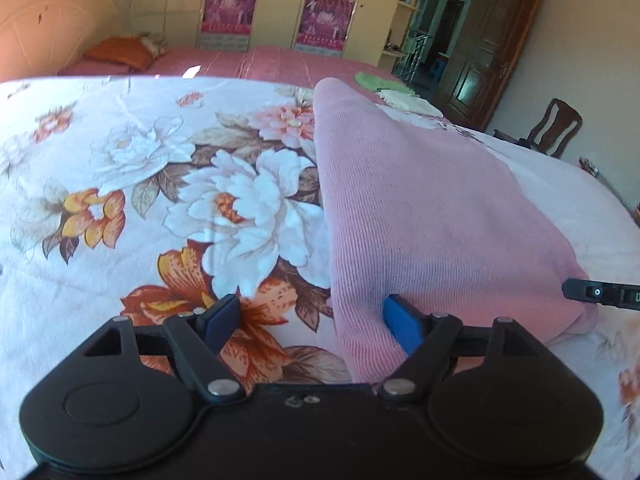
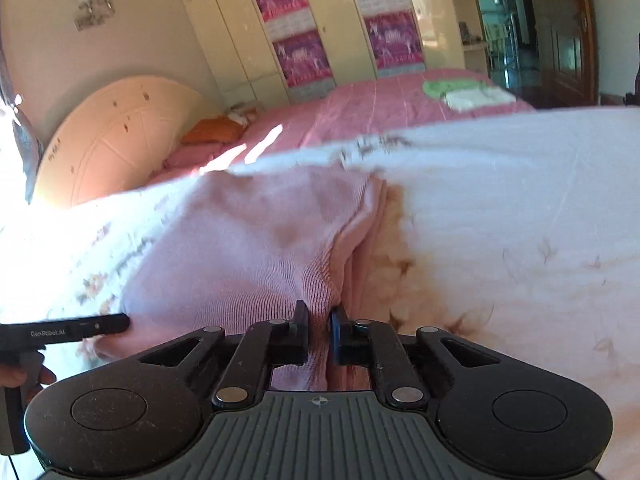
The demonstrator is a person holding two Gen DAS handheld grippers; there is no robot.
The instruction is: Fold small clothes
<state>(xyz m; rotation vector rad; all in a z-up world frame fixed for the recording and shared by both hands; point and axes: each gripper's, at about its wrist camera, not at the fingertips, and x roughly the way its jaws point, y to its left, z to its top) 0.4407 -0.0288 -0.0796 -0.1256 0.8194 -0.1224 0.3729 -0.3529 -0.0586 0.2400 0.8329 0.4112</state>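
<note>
A pink ribbed knit garment (image 1: 432, 216) lies on a floral bedsheet (image 1: 140, 184). My left gripper (image 1: 316, 320) is open, its blue fingers (image 1: 402, 322) spread; the right finger touches the garment's near edge, the left one is over the bare sheet. In the right wrist view my right gripper (image 2: 319, 334) is shut on a bunched fold of the pink garment (image 2: 248, 240) at its near right edge. The left gripper's tip (image 2: 104, 324) shows at the garment's left corner. The right gripper's tip (image 1: 600, 294) shows at the far right of the left wrist view.
Behind lies a pink bedcover (image 2: 380, 108) with folded green (image 2: 444, 88) and white (image 2: 476, 98) clothes, an orange pillow (image 1: 120, 52) and a round headboard (image 2: 116, 136). A wardrobe (image 1: 276, 4), a wooden door (image 1: 488, 52) and a chair (image 1: 556, 128) stand beyond.
</note>
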